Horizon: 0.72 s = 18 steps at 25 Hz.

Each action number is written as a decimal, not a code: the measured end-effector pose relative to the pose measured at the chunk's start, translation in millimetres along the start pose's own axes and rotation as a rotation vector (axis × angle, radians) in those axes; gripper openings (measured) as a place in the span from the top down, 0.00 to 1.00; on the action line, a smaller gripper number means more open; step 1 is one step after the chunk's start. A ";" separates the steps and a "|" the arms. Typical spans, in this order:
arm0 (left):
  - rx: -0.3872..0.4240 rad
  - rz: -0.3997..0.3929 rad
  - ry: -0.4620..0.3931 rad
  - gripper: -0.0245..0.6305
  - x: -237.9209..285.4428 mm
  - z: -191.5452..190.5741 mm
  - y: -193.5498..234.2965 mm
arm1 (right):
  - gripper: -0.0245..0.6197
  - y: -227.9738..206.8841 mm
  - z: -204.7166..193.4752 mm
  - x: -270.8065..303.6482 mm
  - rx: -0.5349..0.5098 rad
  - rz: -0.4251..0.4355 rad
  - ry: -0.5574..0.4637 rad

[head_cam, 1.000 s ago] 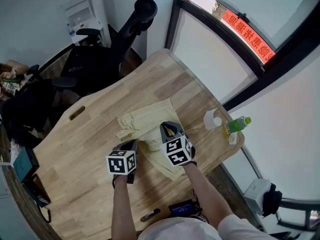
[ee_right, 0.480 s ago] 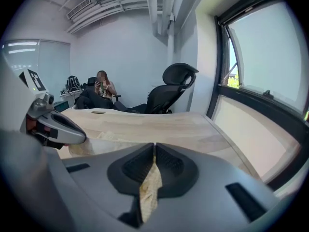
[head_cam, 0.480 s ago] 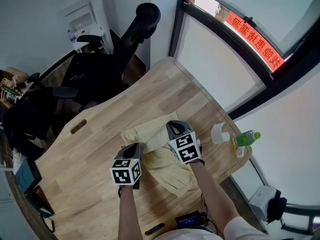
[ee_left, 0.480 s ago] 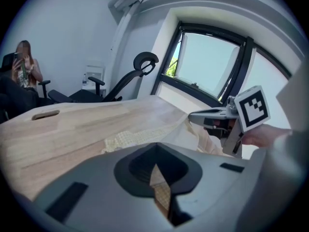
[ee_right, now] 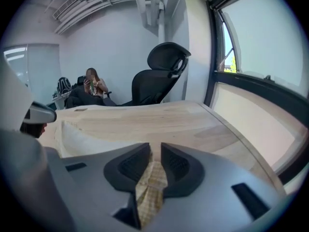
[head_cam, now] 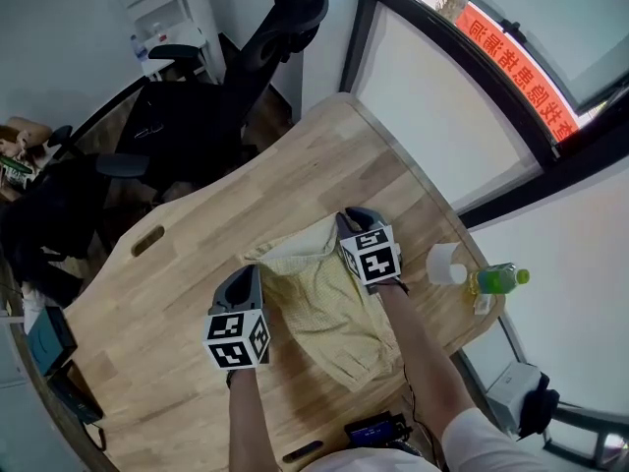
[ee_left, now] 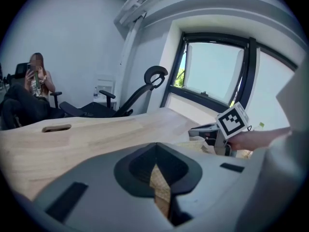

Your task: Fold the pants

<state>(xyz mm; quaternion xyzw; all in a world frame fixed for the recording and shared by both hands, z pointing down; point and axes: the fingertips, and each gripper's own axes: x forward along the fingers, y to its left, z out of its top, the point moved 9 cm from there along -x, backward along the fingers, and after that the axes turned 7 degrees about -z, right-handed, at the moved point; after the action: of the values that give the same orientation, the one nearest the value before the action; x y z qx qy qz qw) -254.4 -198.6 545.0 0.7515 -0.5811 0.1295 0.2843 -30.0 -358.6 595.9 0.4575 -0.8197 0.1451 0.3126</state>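
The pale yellow pants [head_cam: 329, 313] lie on the wooden table [head_cam: 197, 264], with their far edge lifted. My left gripper [head_cam: 246, 281] is at the pants' left side. It is shut on a pinch of the fabric [ee_left: 160, 190], which shows between its closed jaws in the left gripper view [ee_left: 157, 170]. My right gripper [head_cam: 354, 219] is at the far right corner of the pants. Its jaws [ee_right: 156, 153] have just been opening and stand slightly apart. A bunch of fabric [ee_right: 150, 185] still lies loosely between them.
A white paper roll [head_cam: 447, 264] and a green bottle [head_cam: 499, 280] stand by the table's right edge, under the window. A black office chair [head_cam: 246, 57] is beyond the far edge. A person [ee_left: 36, 81] sits farther back. A dark device [head_cam: 371, 429] lies at the near edge.
The two grippers have drawn apart: the left one toward the near left, the right one toward the far right. The pants now lie spread wider between them.
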 end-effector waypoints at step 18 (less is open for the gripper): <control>-0.034 -0.074 -0.040 0.95 5.5 -26.8 -18.8 | 0.85 0.9 -19.3 -59.4 0.110 -0.007 -0.190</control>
<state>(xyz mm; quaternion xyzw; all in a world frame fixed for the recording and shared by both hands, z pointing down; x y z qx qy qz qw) -231.4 -184.5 564.3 0.7699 -0.5606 0.0937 0.2901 -0.6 -308.9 572.4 0.4886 -0.8348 0.1445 0.2087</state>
